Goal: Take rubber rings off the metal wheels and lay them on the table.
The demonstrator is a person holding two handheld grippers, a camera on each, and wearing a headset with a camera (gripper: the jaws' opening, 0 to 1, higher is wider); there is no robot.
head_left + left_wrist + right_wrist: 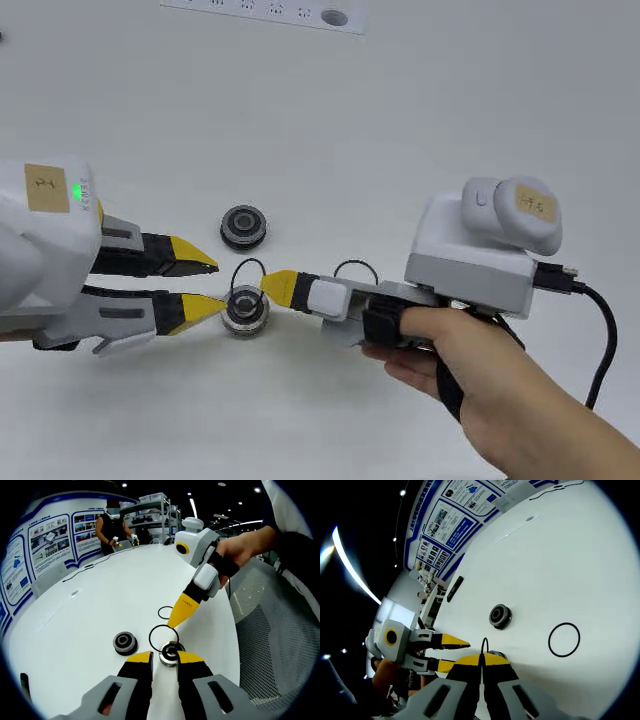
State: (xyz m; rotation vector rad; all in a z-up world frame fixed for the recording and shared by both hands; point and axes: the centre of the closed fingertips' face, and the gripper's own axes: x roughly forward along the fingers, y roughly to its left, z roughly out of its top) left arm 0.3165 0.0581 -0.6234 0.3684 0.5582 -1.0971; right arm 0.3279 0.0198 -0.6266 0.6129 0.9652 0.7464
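Rubber ring (485,646) pinched between jaws of right gripper (481,657)

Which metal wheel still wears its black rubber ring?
The far wheel, standing alone: its rim is black. The near wheel, at the left gripper's tips, shows bare metal.

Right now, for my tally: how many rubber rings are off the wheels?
2: one ring in the right gripper's jaws, another ring flat on the table.

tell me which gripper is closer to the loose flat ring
Right. The loose ring lies just beside the right gripper; the left gripper sits past the near wheel.
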